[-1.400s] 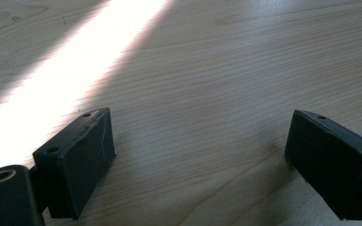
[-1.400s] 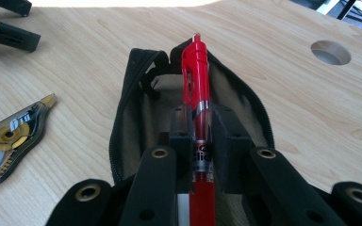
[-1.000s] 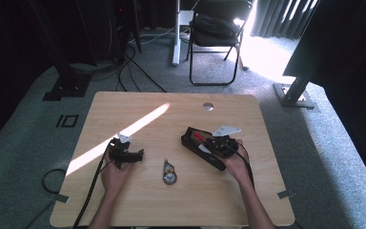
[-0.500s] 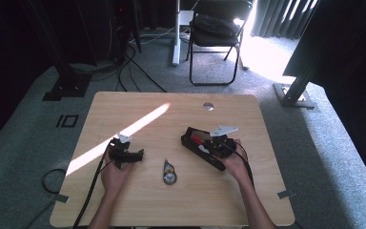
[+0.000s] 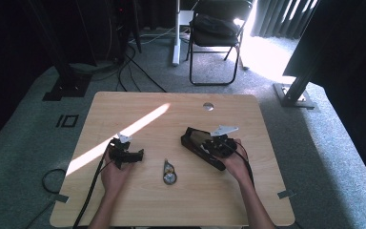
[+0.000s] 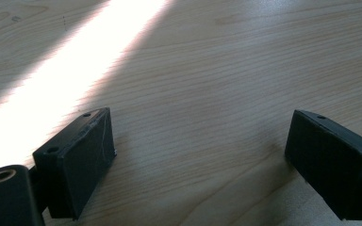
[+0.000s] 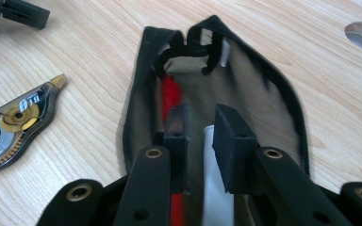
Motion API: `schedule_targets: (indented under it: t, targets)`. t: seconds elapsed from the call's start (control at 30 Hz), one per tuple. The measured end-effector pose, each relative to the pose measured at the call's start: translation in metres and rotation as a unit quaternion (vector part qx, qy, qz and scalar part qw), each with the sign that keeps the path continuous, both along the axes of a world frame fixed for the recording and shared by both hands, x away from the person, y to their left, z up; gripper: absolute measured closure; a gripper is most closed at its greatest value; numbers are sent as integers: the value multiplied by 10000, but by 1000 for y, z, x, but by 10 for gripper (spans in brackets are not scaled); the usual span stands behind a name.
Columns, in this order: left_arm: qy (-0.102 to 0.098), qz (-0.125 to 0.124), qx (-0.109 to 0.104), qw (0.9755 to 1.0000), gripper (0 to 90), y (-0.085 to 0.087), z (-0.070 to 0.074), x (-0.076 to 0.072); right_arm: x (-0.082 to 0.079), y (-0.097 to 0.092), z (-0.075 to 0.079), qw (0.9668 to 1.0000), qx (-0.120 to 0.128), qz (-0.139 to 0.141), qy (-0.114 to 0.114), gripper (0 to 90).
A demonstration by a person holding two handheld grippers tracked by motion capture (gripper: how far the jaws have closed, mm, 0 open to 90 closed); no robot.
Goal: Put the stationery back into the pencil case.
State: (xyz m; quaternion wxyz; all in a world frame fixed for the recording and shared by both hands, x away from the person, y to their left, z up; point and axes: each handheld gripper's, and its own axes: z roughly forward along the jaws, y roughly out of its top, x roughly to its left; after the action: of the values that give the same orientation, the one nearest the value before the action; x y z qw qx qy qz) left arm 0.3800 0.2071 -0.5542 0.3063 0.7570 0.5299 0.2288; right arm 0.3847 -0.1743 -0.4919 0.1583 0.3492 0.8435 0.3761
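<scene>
Risk rn is the white pen [image 7: 213,188]: right gripper [image 7: 202,129] sits inside the open black pencil case [image 7: 268,94] at 3 o'clock on the table [image 5: 138,102], jaws just eased apart a bit w/ the pen between them, so prob it drops crooked or drags back out. Left gripper [image 6: 200,155] is wide apart on bare wood at 9 o'clock, so nothing steadies the case if it slides; correction tape [image 5: 169,172] waits near 6.

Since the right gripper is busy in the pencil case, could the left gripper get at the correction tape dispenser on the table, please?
Probably yes: the left gripper is open and holds nothing, and only bare table lies between it and the correction tape dispenser.
</scene>
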Motion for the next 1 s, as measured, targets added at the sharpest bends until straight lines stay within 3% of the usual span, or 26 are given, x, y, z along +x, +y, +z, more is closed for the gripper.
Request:
schedule_targets:
  t: [0.5, 1.0]
  targets:
    - [-3, 3, 0, 10000, 89, 0, 0, 0, -13, 5, 17, 9994, 178, -22, -299, 687]
    - [0, 0, -1, 10000, 89, 0, 0, 0, -23, 16, 20, 9988, 290, 21, -403, 604]
